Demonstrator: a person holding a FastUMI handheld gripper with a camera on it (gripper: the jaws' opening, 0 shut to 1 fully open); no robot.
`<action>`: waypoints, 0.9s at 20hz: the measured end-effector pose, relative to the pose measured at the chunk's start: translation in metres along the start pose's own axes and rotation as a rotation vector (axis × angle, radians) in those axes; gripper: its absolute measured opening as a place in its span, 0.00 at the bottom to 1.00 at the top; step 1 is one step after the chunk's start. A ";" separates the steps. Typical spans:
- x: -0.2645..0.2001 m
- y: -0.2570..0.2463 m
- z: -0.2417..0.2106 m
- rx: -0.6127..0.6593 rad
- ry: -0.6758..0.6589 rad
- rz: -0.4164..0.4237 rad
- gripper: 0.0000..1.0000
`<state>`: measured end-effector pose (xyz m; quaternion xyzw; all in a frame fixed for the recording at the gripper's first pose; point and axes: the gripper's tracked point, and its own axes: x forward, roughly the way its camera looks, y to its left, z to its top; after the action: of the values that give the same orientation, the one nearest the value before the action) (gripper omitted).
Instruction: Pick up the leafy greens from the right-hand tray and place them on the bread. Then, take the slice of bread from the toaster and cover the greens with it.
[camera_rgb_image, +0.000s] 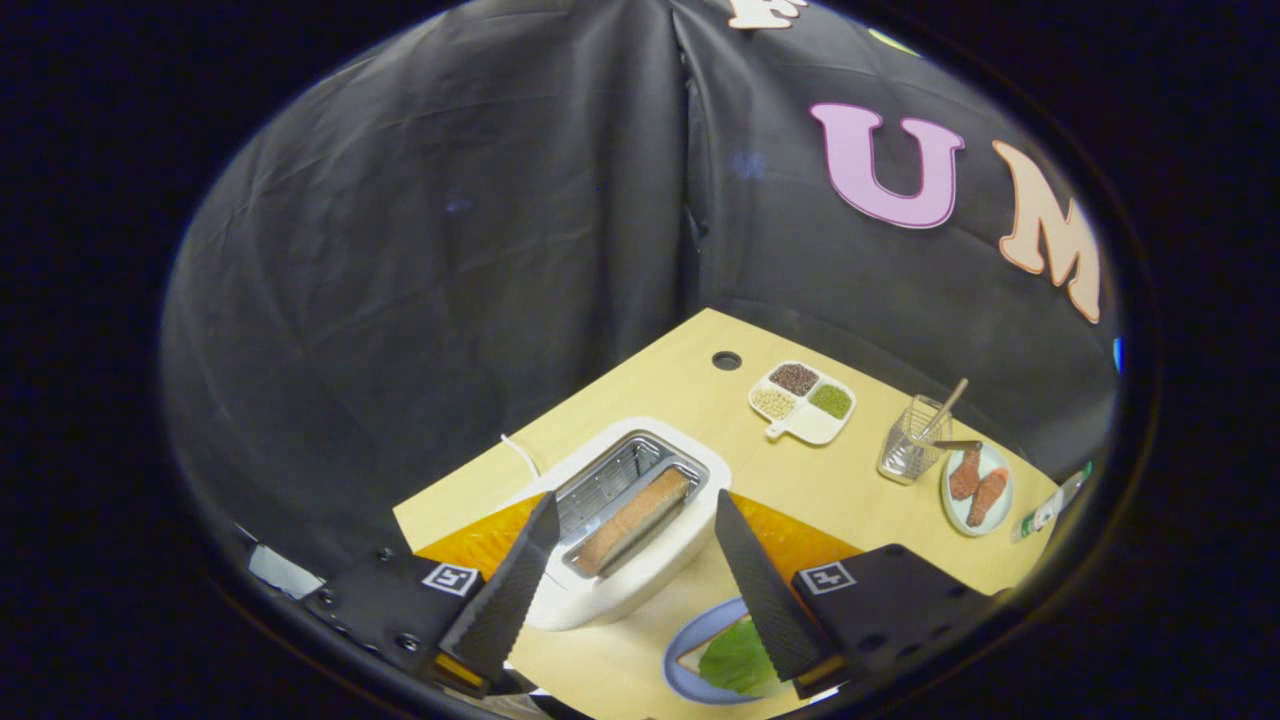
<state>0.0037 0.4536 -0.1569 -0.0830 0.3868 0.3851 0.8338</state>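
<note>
Hand-held gripper (632, 540) open and empty, fingers spread over the white two-slot toaster (640, 520). The browned bread slice (633, 520) standing in its slot looks light, stiff, crumbly. Judged best pinched across its flat faces at the exposed top edge.

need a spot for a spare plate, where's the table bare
Bare pale wooden table lies between the white toaster and the white divided seed dish, and on toward the wire basket. Crowded around the open gripper, by the blue plate.

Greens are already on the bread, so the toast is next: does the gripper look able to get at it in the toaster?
Probably yes. The gripper is open, its fingers either side of the toaster, and the toast stands exposed in the slot with nothing over it.
</note>
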 end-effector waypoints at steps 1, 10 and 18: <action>0.004 0.003 -0.003 -0.002 0.012 0.003 0.99; 0.041 -0.003 -0.014 0.046 0.090 -0.046 0.86; 0.050 0.001 -0.014 0.115 0.123 -0.051 0.42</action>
<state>0.0153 0.4775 -0.2020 -0.0684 0.4567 0.3353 0.8212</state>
